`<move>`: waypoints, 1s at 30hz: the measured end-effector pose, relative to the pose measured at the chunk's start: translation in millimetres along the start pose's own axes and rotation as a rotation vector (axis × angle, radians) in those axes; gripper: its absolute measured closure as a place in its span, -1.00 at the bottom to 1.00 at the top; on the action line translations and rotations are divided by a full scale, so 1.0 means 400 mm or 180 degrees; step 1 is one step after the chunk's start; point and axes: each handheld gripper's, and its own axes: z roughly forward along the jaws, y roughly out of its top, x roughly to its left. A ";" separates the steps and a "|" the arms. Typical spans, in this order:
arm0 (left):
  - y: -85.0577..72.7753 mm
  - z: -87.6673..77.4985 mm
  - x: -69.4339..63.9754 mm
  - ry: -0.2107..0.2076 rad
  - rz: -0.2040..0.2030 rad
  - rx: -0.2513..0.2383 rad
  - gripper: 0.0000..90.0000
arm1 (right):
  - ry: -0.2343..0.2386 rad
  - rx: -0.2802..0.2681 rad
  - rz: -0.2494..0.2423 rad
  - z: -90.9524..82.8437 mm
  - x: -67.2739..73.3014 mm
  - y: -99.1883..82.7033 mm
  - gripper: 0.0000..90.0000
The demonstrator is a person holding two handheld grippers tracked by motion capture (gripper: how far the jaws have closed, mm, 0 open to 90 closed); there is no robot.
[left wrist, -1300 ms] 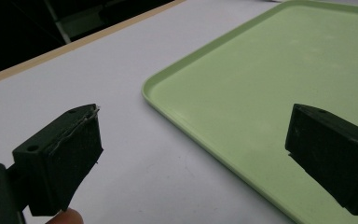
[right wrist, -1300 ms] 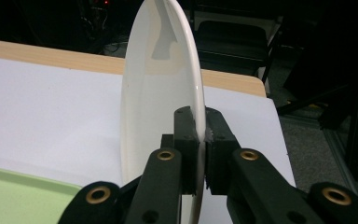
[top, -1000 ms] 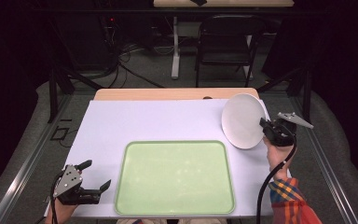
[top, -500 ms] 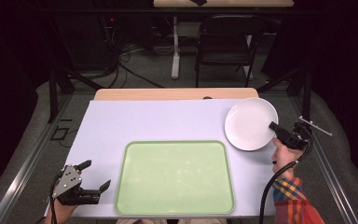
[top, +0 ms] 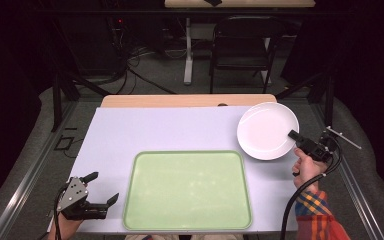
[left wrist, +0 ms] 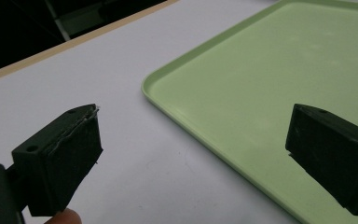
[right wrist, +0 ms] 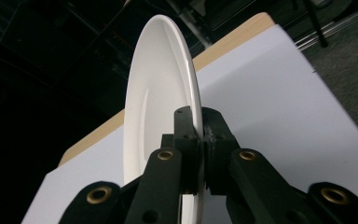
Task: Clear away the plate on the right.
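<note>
I'm looking down on the tabletop [top: 130,135], covered in a pale sheet, with the green tray [top: 187,190] lying flat at its near middle, long axis running left to right and nothing on it. The white plate [top: 266,129] sits at the far right corner of the sheet, just beyond the tray's far right corner and apart from it. My right claw [top: 294,135] is pinched shut on the plate's near right rim; in the right gripper view the jaws meet across the thin edge of the plate [right wrist: 161,93], which rises edge-on ahead of them, so the claw [right wrist: 196,140] holds it by the rim alone. From that claw the tray lies to the left and toward me, near enough that I judge a short carry would bring the plate over it. My left claw [top: 102,187] hovers at the near left corner, just beside the tray's left edge, jaws spread wide and holding nothing; the left gripper view shows the tray's corner [left wrist: 270,93] between its jaws.
</note>
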 end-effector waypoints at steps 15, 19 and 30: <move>0.008 0.012 -0.009 -0.0057 -0.0102 0.0092 -1.00 | 0.0360 0.0202 0.0132 0.005 0.043 -0.029 0.91; 0.016 0.024 -0.020 -0.0088 -0.0098 0.0110 -1.00 | 0.0452 0.0275 0.0110 0.003 0.065 -0.045 0.91; 0.036 0.056 -0.037 -0.0217 -0.0184 0.0065 -1.00 | 0.0630 0.0450 -0.0124 0.010 0.143 -0.090 0.91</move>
